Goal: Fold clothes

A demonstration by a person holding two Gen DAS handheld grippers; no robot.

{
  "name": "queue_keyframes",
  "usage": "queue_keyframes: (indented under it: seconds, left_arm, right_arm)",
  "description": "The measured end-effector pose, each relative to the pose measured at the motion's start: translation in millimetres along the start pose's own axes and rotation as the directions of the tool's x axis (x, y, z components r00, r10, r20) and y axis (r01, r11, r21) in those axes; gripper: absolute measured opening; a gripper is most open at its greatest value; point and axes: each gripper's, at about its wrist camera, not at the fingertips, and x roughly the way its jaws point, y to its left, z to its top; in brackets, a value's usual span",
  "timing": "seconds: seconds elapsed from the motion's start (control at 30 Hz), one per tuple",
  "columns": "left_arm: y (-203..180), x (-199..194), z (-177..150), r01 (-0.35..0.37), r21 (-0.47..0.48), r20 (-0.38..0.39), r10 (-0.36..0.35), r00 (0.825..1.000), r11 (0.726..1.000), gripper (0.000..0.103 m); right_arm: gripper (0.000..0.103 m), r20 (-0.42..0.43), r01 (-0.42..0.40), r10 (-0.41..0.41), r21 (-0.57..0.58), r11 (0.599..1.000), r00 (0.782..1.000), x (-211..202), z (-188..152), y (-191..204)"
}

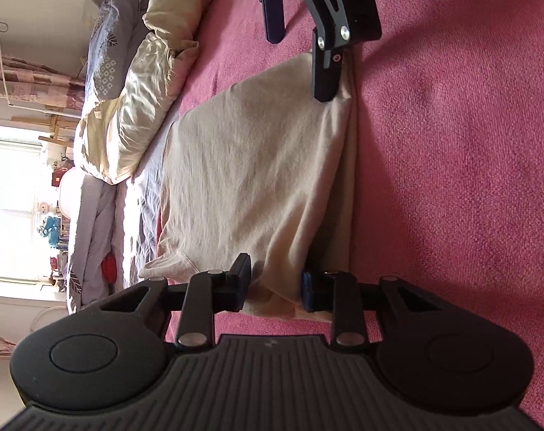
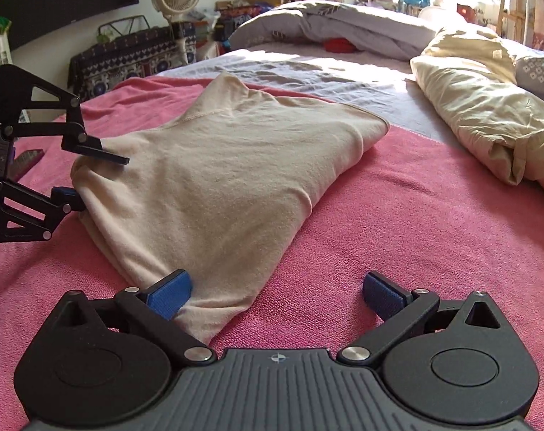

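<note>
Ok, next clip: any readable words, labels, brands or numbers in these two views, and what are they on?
"DAS": white letters on the black right gripper in the left wrist view, cut off by the frame edge.
Small white label on the cream satin pillow: too small to read.
Nothing on the folded beige cotton shirt.
</note>
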Motion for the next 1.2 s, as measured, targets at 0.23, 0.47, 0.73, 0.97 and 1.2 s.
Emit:
queue_keyframes:
  seconds: [0.23, 0.47, 0.73, 0.97, 1.2]
  left_arm:
    - [8.4, 3.8, -8.3, -0.072, -0.086, -0.092, 0.064, 0.994, 0.994, 0.006]
    - [14.6, 6.9, -16.5, -0.057, -0.132, -0.142, 0.038, 0.989, 0.990, 0.004]
    - [17.1, -20.0, -38.7, -0.039, -0.107, -0.126, 0.025, 0.992, 0.993, 0.017]
    - [9.0, -35.6, -4.8, -0.050, -0.060, 0.025, 0.051, 0.998, 0.997, 0.071]
    - [5.2, -13.1, 19.2, -0.024, -0.055, 0.053, 0.027, 0.998, 0.998, 0.057]
  right_arm:
    - [0.103, 0.010, -0.009, 0.009, 0.005, 1.000, 1.000, 1.0, 0.2, -1.3]
    - [0.103, 0.012, -0.008, 0.008, 0.005, 1.000, 1.000, 1.3, -0.6, -1.0]
    - [0.103, 0.014, -0.011, 0.011, 0.007, 1.000, 1.000, 1.5, -1.2, -1.3]
    - [0.103, 0.014, -0.012, 0.012, 0.009, 1.000, 1.000, 1.6, -1.2, -2.0]
    - [0.103, 0.016, -0.012, 0.012, 0.009, 1.000, 1.000, 1.4, -1.4, -2.0]
